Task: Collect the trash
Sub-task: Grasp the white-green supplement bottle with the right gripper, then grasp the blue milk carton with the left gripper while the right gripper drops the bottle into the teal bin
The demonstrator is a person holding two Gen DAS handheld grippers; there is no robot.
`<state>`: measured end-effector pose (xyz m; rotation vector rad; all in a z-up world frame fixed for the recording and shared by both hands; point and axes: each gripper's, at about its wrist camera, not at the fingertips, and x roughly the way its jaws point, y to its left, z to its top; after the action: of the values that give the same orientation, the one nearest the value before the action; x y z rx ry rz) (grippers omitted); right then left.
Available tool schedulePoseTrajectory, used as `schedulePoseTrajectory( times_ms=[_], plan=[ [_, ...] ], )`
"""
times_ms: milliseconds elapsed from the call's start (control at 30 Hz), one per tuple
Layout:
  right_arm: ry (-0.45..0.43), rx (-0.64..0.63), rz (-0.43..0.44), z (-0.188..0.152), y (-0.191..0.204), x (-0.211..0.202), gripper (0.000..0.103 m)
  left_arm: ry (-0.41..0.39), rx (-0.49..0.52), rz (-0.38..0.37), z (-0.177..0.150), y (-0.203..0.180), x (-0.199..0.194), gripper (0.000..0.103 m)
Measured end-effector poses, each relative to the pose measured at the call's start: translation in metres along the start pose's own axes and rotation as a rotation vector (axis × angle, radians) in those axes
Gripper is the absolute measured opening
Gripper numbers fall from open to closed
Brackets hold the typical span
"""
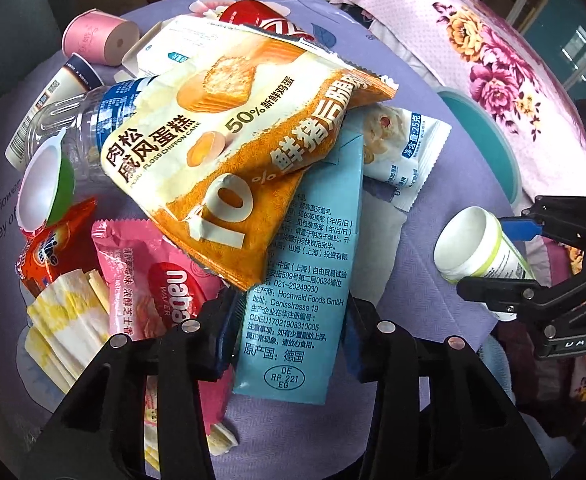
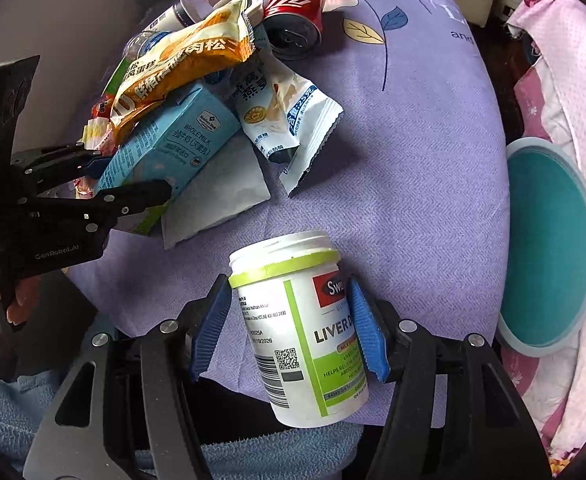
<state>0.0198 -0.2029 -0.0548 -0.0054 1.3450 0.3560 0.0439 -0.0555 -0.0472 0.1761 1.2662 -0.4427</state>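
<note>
My left gripper (image 1: 289, 332) is shut on a blue milk carton (image 1: 305, 264), whose far end lies under an orange cake wrapper (image 1: 229, 136) in a trash pile; the carton also shows in the right wrist view (image 2: 169, 140). My right gripper (image 2: 289, 320) is shut on a white pill bottle (image 2: 297, 332) with a green label, held above the purple cloth; the bottle also shows in the left wrist view (image 1: 477, 248). A red can (image 2: 293, 12), a white snack packet (image 2: 289, 116), a pink wafer wrapper (image 1: 153, 284) and a clear plastic bottle (image 1: 69, 128) lie in the pile.
A teal round bin (image 2: 549, 240) stands at the right beside a pink floral blanket (image 2: 565, 80). A pink tape roll (image 1: 101, 38), a paper cup (image 1: 49, 100) and yellow-white tissue (image 1: 69, 320) lie at the left. The purple cloth (image 2: 413, 160) covers the surface.
</note>
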Motion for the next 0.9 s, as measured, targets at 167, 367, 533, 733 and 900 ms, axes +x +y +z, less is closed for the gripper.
schedulePoseTrajectory(
  times_ms=[167, 367, 533, 733, 900],
  plan=[
    [-0.059, 0.022, 0.006, -0.009, -0.007, -0.010, 0.056, 0.009, -0.022, -0.035, -0.004, -0.006, 0.000, 0.039],
    [-0.150, 0.120, 0.049, -0.011, -0.030, -0.030, 0.055, -0.039, 0.015, -0.065, -0.009, -0.019, -0.038, 0.039],
    [-0.226, 0.168, 0.079, -0.012, -0.046, -0.049, 0.054, -0.073, 0.045, -0.098, -0.005, -0.039, -0.060, 0.039],
    [-0.385, 0.288, 0.076, -0.020, -0.083, -0.092, 0.052, -0.122, 0.069, -0.069, 0.028, -0.065, -0.066, 0.039],
    [-0.515, 0.412, 0.026, -0.038, -0.131, -0.132, 0.052, -0.112, 0.152, -0.060, 0.062, -0.106, -0.047, 0.039]
  ],
)
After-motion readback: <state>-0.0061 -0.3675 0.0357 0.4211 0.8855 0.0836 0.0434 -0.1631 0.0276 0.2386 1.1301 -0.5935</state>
